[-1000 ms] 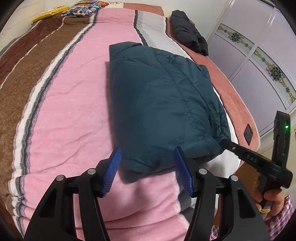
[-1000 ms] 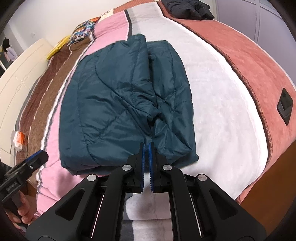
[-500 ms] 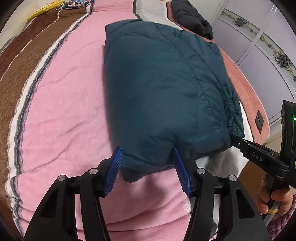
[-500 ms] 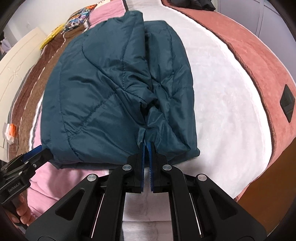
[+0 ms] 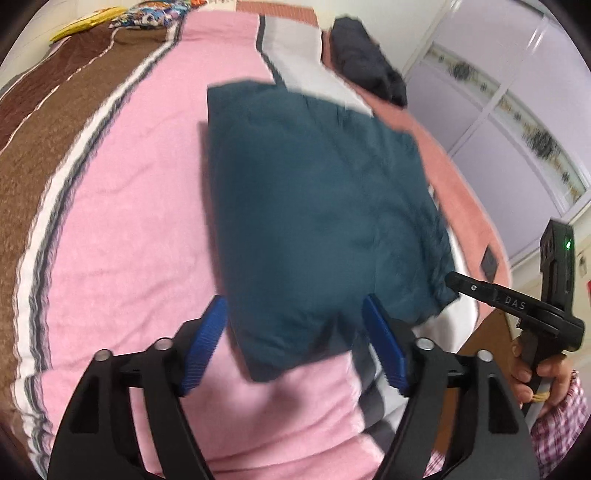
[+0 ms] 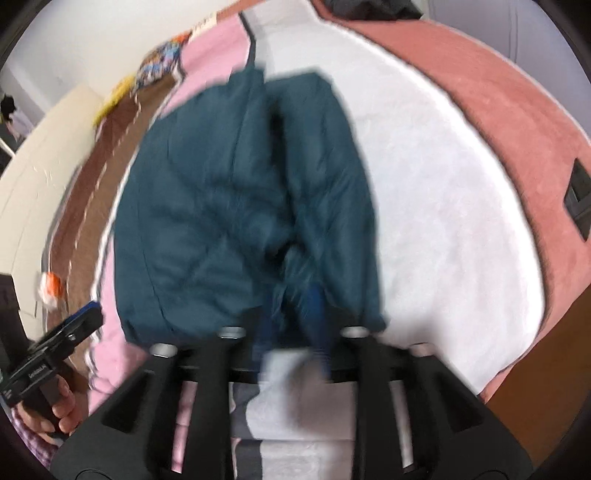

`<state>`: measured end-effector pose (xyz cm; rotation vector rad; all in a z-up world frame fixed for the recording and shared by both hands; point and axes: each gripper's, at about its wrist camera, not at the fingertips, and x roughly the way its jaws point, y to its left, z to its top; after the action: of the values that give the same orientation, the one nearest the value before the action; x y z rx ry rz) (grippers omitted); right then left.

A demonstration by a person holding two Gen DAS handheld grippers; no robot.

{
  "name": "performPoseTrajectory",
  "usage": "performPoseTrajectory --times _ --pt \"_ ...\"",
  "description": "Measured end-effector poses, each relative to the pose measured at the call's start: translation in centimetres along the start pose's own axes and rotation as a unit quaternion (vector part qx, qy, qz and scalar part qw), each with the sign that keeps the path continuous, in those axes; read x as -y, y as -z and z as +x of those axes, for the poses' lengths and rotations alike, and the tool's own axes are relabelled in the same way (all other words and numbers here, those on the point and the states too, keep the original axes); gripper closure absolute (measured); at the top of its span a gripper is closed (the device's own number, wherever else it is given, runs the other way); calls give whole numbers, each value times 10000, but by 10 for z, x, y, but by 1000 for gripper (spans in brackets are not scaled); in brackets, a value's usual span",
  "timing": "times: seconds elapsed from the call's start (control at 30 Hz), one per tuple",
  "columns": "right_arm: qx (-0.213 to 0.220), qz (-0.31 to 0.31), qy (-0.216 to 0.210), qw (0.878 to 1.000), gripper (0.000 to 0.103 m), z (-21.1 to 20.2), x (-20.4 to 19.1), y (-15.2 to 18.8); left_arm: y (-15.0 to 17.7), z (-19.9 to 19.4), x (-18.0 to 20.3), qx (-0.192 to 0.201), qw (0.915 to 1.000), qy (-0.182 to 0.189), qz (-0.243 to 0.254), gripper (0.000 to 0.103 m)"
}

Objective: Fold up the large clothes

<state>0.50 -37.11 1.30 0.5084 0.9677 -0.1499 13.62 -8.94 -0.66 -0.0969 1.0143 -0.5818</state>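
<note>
A dark teal padded jacket (image 5: 317, 206) lies folded in a block on the striped bed; it also shows in the right wrist view (image 6: 236, 206). My left gripper (image 5: 295, 343) is open, its blue pads either side of the jacket's near left corner, not gripping. My right gripper (image 6: 291, 325) is at the jacket's near right corner; the view is blurred, and its blue pads now stand apart with the jacket's edge between them. It also appears at the right of the left wrist view (image 5: 454, 282).
The bed cover (image 5: 129, 206) has brown, pink, white and rust stripes. A dark garment (image 5: 365, 66) lies at the far end. Pillows (image 5: 147, 14) sit at the head. A purple wardrobe (image 5: 517, 92) stands right; the bed's edge is near.
Both grippers have drawn back toward the near edge after pushing in. The right gripper, shut before, has opened its jaws. The jacket stays lying on the bed.
</note>
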Motion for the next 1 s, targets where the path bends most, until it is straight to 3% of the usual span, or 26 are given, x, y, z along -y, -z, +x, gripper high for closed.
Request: performPoseTrajectory --times 0.03,0.17,0.47,0.6,0.7,0.8,0.83,0.93,1.0 --pt "70 49 25 10000 45 -2 6 -10 -7 -2 -4 55 9999 97 -64 22" --pt "-77 307 -175 9993 32 13 25 -40 -27 10 -15 -36 9984 474 -306 19" --pt "-808 708 -256 9939 30 84 53 -83 -58 72 -46 -417 9916 888 -842 19" --pt "-1057 737 -367 9910 30 106 56 -83 -61 95 -47 -525 9899 1036 -817 6" --pt "-1184 1071 -630 9852 30 120 66 -82 -60 110 -49 -584 9872 1201 -867 5" --pt "-1181 1102 -890 9829 43 123 66 -83 -62 116 -49 -600 9864 1273 -846 6" --pt "-1159 1121 -1011 9817 56 121 65 -83 -64 116 -46 -551 9871 1284 -780 8" --pt "-1026 1040 -1239 9815 81 116 57 -83 -66 104 -36 -335 9913 1166 -508 25" --pt "-858 808 -1127 9866 84 109 42 -82 -67 93 -28 -129 9953 942 -164 38"
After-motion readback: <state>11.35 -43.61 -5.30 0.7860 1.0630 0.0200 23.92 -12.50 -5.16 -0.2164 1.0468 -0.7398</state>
